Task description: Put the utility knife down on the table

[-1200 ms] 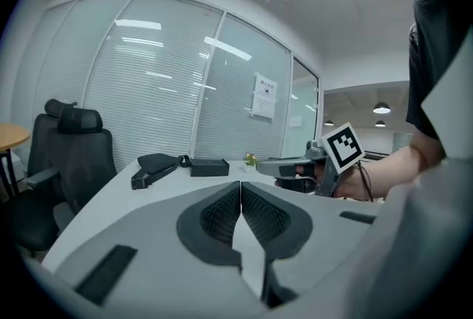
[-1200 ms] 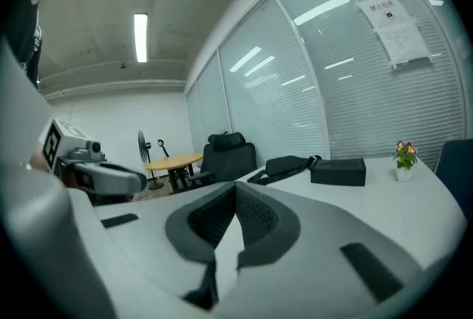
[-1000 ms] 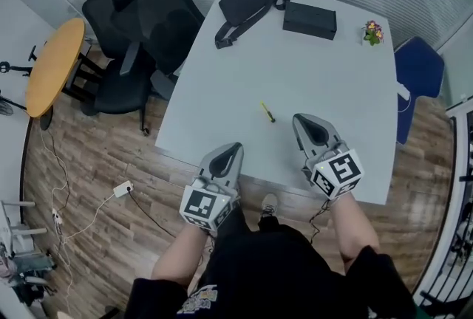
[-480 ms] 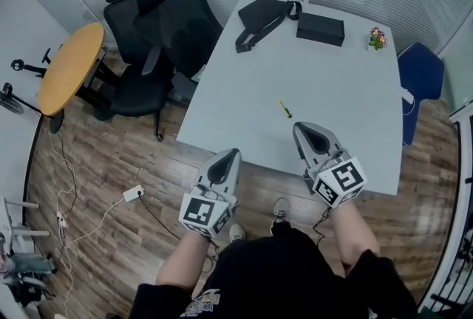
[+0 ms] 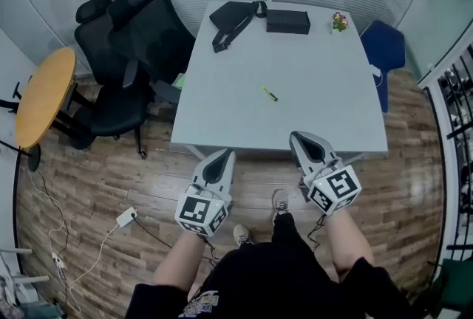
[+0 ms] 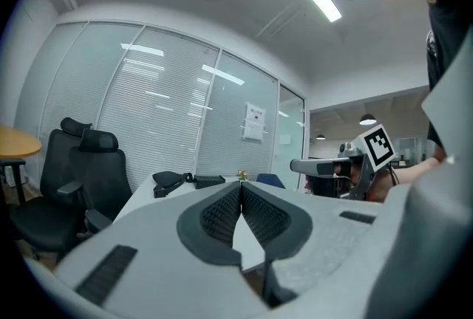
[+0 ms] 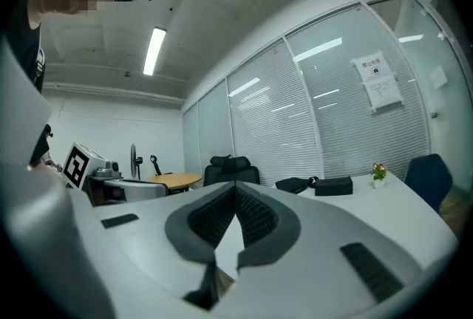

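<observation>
One slim yellow utility knife [image 5: 269, 94] on one pale grey desk [image 5: 325, 118].
Left gripper [image 5: 224, 155], right gripper [image 5: 298, 137] at its near edge, fingers clenched empty.

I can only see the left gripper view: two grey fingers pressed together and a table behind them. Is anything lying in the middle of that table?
Observer: Yes. The head view shows a small yellow-green utility knife lying alone on the table, clear of both grippers.
Operator: Is the other gripper holding something?
Observer: No. In the right gripper view, the right gripper has its fingers shut with nothing between them.
Operator: What is below me?
Observer: A wooden floor, with a white plug and its cable lying on it.
</observation>
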Demonstrator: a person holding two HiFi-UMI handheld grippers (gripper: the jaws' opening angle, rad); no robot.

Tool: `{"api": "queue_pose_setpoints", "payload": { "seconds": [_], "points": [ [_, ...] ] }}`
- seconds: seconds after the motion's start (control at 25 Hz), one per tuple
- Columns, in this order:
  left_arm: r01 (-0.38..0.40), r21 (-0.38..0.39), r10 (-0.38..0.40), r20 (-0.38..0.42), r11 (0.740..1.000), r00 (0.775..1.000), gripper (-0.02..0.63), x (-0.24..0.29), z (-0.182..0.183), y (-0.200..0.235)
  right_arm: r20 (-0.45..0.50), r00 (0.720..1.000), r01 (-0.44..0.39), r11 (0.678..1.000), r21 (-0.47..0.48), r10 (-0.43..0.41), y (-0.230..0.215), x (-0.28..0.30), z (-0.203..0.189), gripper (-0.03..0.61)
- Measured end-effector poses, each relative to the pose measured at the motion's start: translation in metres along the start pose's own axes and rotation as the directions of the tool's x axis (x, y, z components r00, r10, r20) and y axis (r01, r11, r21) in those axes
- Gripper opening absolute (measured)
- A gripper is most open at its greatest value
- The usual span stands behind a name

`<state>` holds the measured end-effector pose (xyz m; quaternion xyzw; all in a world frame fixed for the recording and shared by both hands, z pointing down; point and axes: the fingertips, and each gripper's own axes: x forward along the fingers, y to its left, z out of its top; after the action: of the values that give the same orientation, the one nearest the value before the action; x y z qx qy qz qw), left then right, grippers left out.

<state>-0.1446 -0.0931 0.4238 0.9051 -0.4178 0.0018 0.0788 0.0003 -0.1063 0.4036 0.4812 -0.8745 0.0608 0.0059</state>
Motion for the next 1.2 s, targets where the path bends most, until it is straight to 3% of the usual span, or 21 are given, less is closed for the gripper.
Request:
{"api": "queue_pose_setpoints", "payload": {
  "seconds": [0.36, 0.76, 1.2],
  "points": [
    [0.137, -0.004, -0.137, 0.0, 0.991, 0.991, 0.005, -0.014, -0.003, -0.052, -0.021, 0.99, 0.141, 0.989, -0.034, -0.142, 0.019, -0.072, -0.004, 0.003],
    [0.141, 0.011, -0.141, 0.016, 0.99, 0.99, 0.005, -0.015, 0.011, -0.088, -0.013, 0.994, 0.111, 0.991, -0.073, -0.112, 0.024, -0.097, 0.004, 0.003],
    [0.129, 0.02, -0.129, 0.009, 0.991, 0.992, 0.005, -0.028, 0.01, -0.088, -0.007, 0.994, 0.106, 0.993, -0.058, -0.106, 0.033, -0.098, -0.002, 0.003]
  ]
}}
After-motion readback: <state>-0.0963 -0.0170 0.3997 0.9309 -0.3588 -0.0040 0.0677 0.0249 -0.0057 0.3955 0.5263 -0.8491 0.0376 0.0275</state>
